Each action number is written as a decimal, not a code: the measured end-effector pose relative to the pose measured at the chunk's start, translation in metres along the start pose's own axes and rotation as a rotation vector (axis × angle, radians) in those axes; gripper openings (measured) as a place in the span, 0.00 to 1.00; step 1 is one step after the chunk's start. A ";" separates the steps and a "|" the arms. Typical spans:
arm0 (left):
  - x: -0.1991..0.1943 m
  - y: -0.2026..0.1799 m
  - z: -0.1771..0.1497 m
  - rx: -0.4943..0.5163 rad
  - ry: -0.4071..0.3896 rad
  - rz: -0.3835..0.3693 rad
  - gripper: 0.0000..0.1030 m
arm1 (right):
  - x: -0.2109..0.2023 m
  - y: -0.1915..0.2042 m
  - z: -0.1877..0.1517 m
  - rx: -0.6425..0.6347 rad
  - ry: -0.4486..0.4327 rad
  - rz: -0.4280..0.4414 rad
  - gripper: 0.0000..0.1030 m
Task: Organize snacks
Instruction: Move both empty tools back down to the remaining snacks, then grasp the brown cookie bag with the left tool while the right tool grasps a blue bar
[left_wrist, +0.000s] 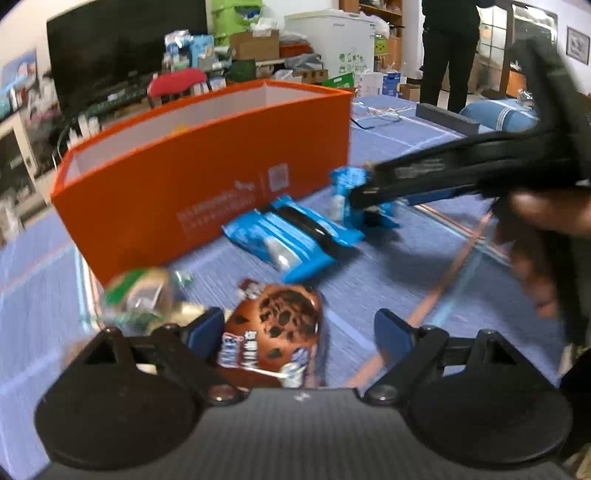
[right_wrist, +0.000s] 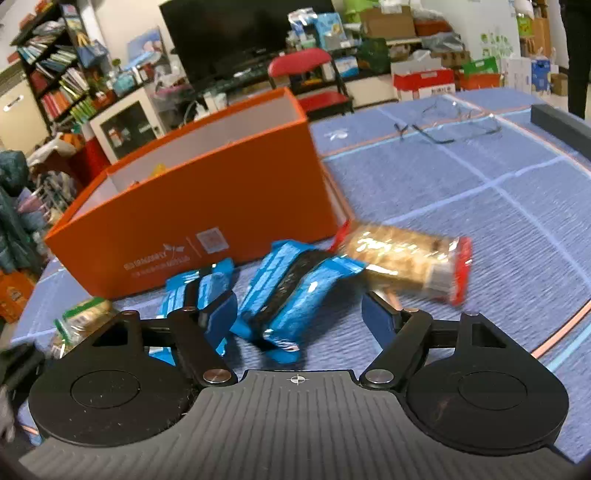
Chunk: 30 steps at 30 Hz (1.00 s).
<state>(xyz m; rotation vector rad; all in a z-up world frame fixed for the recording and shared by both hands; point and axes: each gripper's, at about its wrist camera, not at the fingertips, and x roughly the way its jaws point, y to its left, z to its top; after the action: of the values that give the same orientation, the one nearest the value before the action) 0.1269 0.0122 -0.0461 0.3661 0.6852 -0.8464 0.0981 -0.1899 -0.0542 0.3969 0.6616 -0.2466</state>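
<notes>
An orange box (left_wrist: 177, 192) stands open on the blue tablecloth; it also shows in the right wrist view (right_wrist: 207, 206). My left gripper (left_wrist: 299, 328) is open, its jaws around a brown chocolate-chip cookie pack (left_wrist: 280, 328) on the cloth. A green-and-tan snack pack (left_wrist: 142, 295) lies to its left. A blue cookie pack (left_wrist: 295, 238) lies by the box. My right gripper (right_wrist: 299, 314) is open over a blue pack (right_wrist: 291, 291), with a second blue pack (right_wrist: 197, 291) at its left finger. It shows from the side in the left wrist view (left_wrist: 360, 192). A tan, red-ended cracker pack (right_wrist: 406, 264) lies to the right.
Eyeglasses (right_wrist: 450, 123) lie on the cloth behind the box. A dark bar (right_wrist: 561, 123) sits at the far right table edge. A red chair (right_wrist: 306, 74) and room clutter stand beyond the table. A person in black (left_wrist: 448, 51) stands at the back.
</notes>
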 end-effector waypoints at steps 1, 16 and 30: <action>-0.002 -0.006 -0.002 -0.001 0.017 0.020 0.85 | 0.005 0.007 0.002 -0.002 0.003 -0.009 0.63; -0.044 -0.037 -0.012 -0.360 -0.003 0.157 0.87 | 0.011 0.004 0.011 -0.235 0.036 -0.024 0.55; -0.032 -0.023 0.000 -0.438 -0.051 0.380 0.87 | -0.030 -0.029 0.005 -0.173 0.020 -0.010 0.70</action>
<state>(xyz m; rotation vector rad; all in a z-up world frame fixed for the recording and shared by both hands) 0.0940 0.0157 -0.0251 0.0723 0.7043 -0.3299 0.0680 -0.2151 -0.0390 0.2309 0.6987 -0.1933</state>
